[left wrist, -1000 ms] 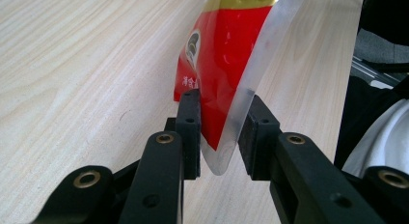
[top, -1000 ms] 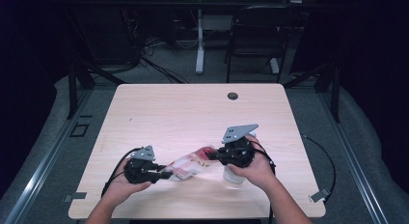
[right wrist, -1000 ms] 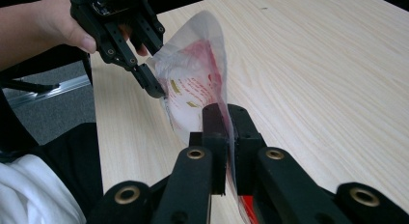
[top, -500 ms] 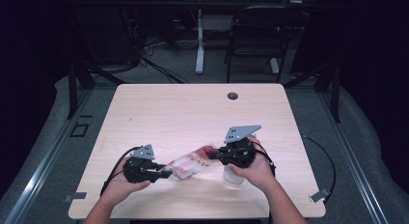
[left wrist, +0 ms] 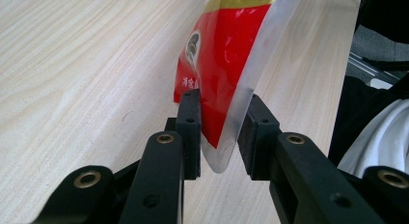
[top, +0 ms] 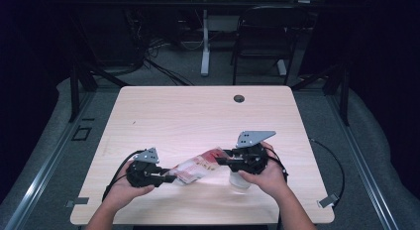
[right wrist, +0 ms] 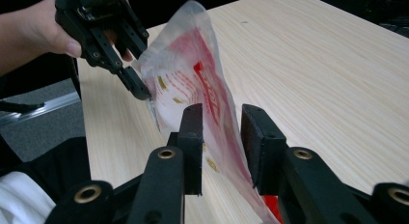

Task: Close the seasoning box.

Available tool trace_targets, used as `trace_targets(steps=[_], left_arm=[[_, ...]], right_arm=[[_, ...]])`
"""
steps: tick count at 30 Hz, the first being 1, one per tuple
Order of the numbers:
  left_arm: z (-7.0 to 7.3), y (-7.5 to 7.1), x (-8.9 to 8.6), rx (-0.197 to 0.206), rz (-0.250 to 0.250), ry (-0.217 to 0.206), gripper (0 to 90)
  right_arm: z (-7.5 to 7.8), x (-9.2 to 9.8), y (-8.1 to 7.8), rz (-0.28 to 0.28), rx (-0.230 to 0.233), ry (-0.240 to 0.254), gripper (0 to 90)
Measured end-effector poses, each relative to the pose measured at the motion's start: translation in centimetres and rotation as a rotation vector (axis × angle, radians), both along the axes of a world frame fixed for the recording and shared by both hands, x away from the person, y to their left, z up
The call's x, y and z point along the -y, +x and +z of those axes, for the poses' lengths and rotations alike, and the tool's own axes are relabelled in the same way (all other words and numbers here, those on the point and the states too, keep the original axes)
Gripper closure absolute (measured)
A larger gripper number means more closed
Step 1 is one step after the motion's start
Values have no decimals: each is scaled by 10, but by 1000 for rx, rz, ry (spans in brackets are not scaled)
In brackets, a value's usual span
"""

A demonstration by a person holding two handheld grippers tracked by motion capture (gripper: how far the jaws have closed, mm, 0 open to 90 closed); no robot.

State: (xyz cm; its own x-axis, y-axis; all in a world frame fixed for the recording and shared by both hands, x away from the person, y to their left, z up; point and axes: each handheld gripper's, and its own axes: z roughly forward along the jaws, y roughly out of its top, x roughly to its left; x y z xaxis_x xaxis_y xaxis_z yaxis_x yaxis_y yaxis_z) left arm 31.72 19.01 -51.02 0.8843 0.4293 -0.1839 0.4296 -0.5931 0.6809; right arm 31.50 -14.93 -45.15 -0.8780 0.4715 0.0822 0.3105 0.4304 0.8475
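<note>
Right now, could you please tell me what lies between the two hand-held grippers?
A red-and-clear packet spans the stretch between the left hand-held gripper and the right hand-held gripper, above the table, as the high view shows.

A pale wooden table (top: 198, 116) with a dark grommet (top: 239, 98); a black chair (top: 260, 39) stands beyond it
</note>
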Motion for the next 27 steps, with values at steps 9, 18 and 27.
trace_targets(steps=[9, 18, 27], left_arm=[[2, 0, -1, -10, -6, -9, 731], [5, 1, -2, -13, -17, -19, 733], [11, 2, -4, -8, -15, -30, 736]], right_arm=[[-7, 19, -5, -42, 1, -13, 690], [-20, 36, -2, -66, -27, 16, 734], [-21, 39, -1, -61, -32, 22, 793]])
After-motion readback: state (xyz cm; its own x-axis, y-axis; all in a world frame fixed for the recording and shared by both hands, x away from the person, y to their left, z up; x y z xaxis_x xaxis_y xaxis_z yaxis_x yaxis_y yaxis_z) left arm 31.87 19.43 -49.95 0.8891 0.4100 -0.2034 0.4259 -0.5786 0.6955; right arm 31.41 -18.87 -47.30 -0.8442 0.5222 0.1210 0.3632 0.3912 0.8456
